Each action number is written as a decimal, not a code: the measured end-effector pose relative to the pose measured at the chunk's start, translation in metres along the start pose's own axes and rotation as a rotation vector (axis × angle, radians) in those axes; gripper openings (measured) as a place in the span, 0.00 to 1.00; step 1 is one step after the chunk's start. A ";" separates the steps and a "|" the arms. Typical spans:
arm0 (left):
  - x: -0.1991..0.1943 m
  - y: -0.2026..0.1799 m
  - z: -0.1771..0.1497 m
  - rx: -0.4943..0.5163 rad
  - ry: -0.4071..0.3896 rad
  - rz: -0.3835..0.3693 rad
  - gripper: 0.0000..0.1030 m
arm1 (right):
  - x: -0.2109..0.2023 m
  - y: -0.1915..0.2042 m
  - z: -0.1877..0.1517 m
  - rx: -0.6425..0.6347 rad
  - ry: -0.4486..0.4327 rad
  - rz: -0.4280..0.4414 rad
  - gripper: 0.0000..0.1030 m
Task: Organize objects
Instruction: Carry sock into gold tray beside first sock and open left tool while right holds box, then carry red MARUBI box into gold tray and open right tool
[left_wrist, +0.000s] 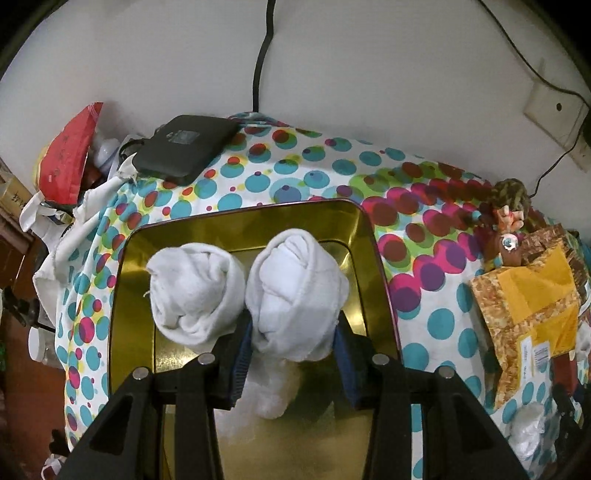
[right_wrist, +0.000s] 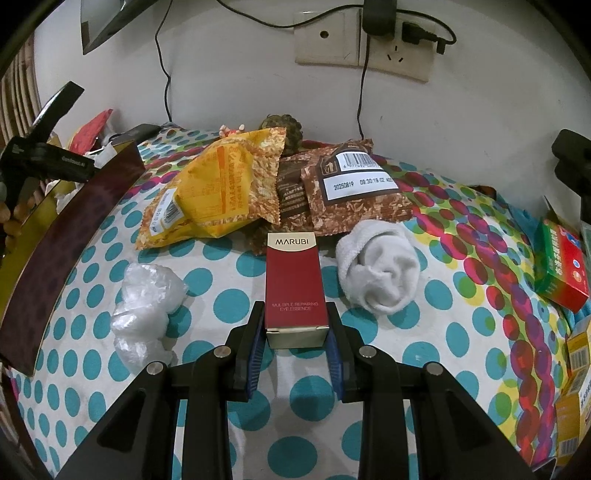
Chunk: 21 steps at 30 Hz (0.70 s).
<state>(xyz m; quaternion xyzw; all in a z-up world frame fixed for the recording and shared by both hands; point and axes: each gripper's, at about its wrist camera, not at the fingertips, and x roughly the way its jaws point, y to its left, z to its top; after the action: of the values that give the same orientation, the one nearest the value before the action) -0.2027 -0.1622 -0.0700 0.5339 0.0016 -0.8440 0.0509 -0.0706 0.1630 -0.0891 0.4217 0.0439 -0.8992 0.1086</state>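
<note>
In the left wrist view a gold tin tray (left_wrist: 125, 288) holds two rolled white towels. My left gripper (left_wrist: 293, 332) is shut on the right towel (left_wrist: 295, 288), low inside the tray; the other towel (left_wrist: 195, 288) lies just left of it. In the right wrist view my right gripper (right_wrist: 295, 325) is shut on the near end of a red MARUBI box (right_wrist: 294, 284), which stands out over the dotted cloth. A third rolled white towel (right_wrist: 380, 269) lies to the right of the box. The tray's dark outer wall (right_wrist: 66, 236) shows at the left.
Yellow snack bag (right_wrist: 218, 192) and brown snack bag (right_wrist: 354, 188) lie behind the box. Crumpled clear plastic (right_wrist: 144, 310) lies at left. A green and red box (right_wrist: 561, 273) and yellow boxes (right_wrist: 576, 354) sit at right. A black device (left_wrist: 184, 147) lies behind the tray.
</note>
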 end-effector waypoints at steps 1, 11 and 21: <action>0.001 0.000 0.000 -0.003 0.006 0.001 0.42 | 0.000 0.000 0.000 0.000 0.001 -0.001 0.27; -0.008 0.002 -0.007 -0.009 0.011 -0.026 0.46 | -0.004 0.003 -0.002 0.000 -0.002 -0.003 0.27; -0.051 -0.004 -0.005 0.022 -0.073 -0.043 0.56 | -0.003 0.002 0.000 -0.005 -0.006 -0.001 0.27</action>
<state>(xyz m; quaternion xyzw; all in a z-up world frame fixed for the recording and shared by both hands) -0.1769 -0.1532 -0.0261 0.5032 0.0020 -0.8638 0.0270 -0.0683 0.1618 -0.0868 0.4186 0.0461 -0.9004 0.1093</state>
